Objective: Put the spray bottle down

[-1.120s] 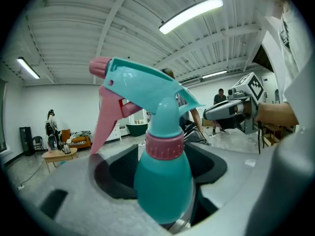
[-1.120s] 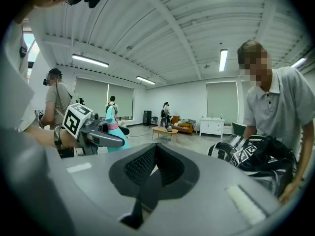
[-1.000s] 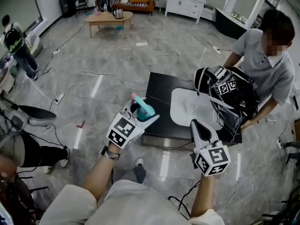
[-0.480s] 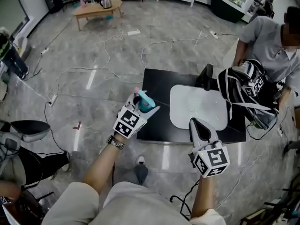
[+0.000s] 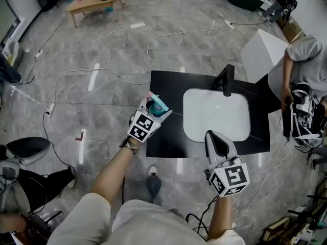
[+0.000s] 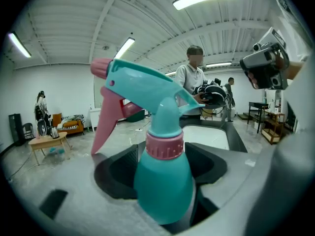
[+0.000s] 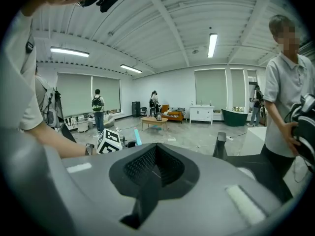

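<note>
Left gripper is clamped on the spray bottle. The jaws stand wide apart, one pad on each side of the fat teal belly just under the pink collar. That low hold makes sense to me: the body is the widest, firmest part, and it leaves the pink trigger free. The bottle rides upright, nozzle pointing away toward 9 o'clock in the left gripper view.

From the head view, the bottle hangs at the left edge of the black counter, about 9 o'clock from the white basin. The jaws hide its base, so I can't say whether it touches the counter. I judge it's not yet set down, since the grip is full. That bare strip beside the basin looks like the natural landing spot, being flat and clear of the bowl.

The faucet stands at the basin's 12 o'clock, well apart from my bottle, so no clash there.

Right gripper has its jaws together with nothing between them. It waits at the basin's 6 o'clock, off the counter's near edge. I read that as parked out of the way, because this job needs one hand.

A person at 3 o'clock tends a black bag, well apart from the counter work.

Next call, as I see it: lower upright and make sure the base sits fully on the counter, not half off that edge, before the jaws let go.
</note>
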`<state>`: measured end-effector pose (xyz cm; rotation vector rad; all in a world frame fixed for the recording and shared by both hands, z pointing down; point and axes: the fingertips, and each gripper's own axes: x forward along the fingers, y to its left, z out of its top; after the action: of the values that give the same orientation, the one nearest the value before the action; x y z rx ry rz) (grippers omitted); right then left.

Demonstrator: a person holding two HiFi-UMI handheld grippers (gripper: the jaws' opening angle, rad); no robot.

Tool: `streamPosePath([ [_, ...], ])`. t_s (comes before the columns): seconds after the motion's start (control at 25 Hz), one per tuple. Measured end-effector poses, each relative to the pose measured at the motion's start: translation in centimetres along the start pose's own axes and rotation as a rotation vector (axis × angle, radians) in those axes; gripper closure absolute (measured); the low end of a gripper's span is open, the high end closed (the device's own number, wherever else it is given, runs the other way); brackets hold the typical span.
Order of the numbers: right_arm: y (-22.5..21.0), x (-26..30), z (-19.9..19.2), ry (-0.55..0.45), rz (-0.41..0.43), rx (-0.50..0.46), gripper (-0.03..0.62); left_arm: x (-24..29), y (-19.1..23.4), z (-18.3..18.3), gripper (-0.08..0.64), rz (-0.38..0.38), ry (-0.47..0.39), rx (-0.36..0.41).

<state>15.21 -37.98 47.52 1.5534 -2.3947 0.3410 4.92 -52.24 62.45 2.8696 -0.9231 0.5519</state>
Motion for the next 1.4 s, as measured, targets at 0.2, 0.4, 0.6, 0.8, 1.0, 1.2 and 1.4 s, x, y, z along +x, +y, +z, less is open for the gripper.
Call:
streamPosePath([
  [0.2, -0.2, 0.8, -0.7, 0.027, -0.003, 0.011, 0.584, 1.8, 0.7, -2.1, 0.253, -0.015, 0.004, -0.004],
  [0.4, -0.3, 1.3, -1.6, 0.051, -0.001, 0.018, 0.584, 2.6, 0.6, -3.3, 0.253, -0.034, -0.003, -0.001],
  [0.6, -0.5, 1.9, -1.9, 0.059, 0.002, 0.025, 0.584, 3.0, 0.4, -3.5, 0.246, -0.041, -0.025, -0.007],
  [0.8, -0.6, 2.3, -2.1, 0.058, 0.007, 0.028, 0.584, 2.9, 0.4, -4.4, 0.223, -0.025, -0.010, -0.017],
  [1.0, -0.9, 1.6, -2.1, 0.055, 0.000, 0.034, 0.584, 2.1, 0.6, -4.8, 0.198, -0.007, -0.003, -0.053],
  [1.2, -0.8, 0.6, -2.0, 0.048, -0.002, 0.030, 0.584, 0.8, 0.7, -5.2, 0.192, 0.009, -0.004, -0.080],
  [1.4, -0.5, -0.4, -1.2, 0.025, -0.001, 0.020, 0.584, -1.7, 0.7, -4.8, 0.192, 0.033, -0.022, -0.088],
])
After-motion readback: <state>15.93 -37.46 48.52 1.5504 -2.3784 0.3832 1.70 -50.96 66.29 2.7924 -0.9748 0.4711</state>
